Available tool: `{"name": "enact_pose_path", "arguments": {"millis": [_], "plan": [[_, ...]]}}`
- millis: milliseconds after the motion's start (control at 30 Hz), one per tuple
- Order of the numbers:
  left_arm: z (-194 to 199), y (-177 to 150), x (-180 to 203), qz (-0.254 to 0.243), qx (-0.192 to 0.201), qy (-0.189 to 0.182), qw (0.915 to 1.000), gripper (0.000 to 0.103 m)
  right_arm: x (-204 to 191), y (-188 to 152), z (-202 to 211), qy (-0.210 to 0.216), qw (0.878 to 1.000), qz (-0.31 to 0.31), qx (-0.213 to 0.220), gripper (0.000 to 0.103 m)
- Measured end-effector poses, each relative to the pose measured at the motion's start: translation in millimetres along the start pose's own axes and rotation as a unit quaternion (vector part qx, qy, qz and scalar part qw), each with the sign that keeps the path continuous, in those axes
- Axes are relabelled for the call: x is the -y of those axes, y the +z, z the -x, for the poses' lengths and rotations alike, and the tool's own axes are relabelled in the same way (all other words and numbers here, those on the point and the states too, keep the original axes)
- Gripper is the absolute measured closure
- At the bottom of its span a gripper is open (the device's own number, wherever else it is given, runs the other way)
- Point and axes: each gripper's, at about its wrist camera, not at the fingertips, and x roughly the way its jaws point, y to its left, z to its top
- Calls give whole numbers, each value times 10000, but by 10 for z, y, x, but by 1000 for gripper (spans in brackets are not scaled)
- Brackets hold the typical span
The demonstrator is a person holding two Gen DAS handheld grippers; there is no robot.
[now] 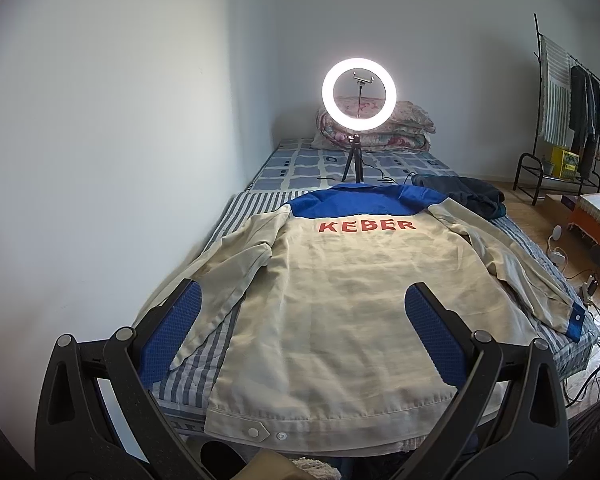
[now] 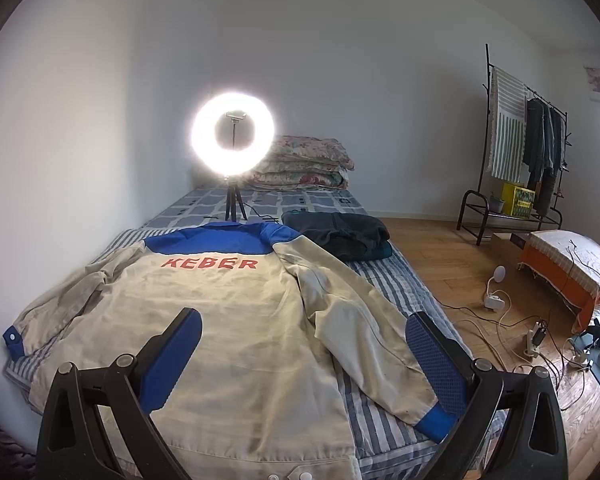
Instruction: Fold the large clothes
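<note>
A beige work jacket [image 1: 340, 300] [image 2: 220, 340] with a blue yoke and red "KEBER" lettering lies back-up and flat on the striped bed [image 1: 244, 204] [image 2: 384, 280]. Both sleeves are spread out to the sides; the right sleeve's blue cuff [image 2: 436, 422] lies near the bed edge. My left gripper [image 1: 304, 300] hovers open above the jacket's lower back, nothing between its blue pads. My right gripper [image 2: 304, 328] is open too, held over the jacket's right side and sleeve, holding nothing.
A lit ring light on a small tripod [image 1: 358, 92] [image 2: 233, 132] stands on the bed beyond the collar. Folded dark clothes [image 2: 340, 234] lie beside it, quilts [image 2: 304, 164] are stacked at the head. A wall runs along the left. Cables [image 2: 512, 332], a clothes rack [image 2: 516, 152] and a covered stool [image 2: 568, 268] occupy the floor at right.
</note>
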Motion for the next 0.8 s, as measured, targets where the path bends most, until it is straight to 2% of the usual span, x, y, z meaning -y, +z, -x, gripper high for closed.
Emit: {"name": "enact_pose_path", "arguments": {"millis": [800], "plan": [[-29,-55,-111,-2,-41,26,10000,0,-95,3,-51,26,10000,47,-28,0]]}}
